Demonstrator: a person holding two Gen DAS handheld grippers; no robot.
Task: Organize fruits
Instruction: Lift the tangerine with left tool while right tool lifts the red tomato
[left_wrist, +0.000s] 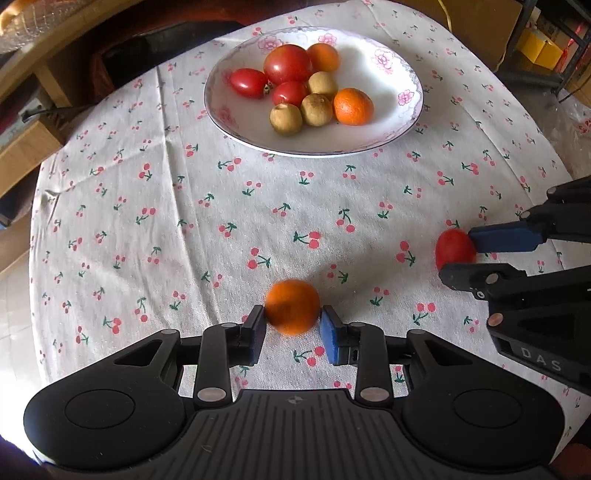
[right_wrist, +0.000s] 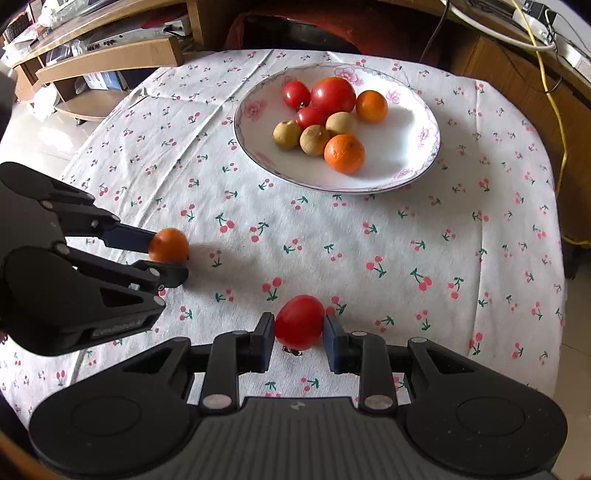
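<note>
Right now my left gripper (left_wrist: 293, 322) pinches an orange (left_wrist: 292, 306) and my right gripper (right_wrist: 299, 327) pinches a tomato (right_wrist: 299, 321), both low over the tablecloth (left_wrist: 221, 206). Next, I reckon, both go forward to the plate (left_wrist: 369, 144), set down gently beside the fruit already there.

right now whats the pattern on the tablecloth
White tablecloth with small red cherries on green stems; clearest in the right wrist view.

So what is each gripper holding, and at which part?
The left gripper pinches an orange by its two sides. The right gripper pinches a red tomato by its two sides.
</note>
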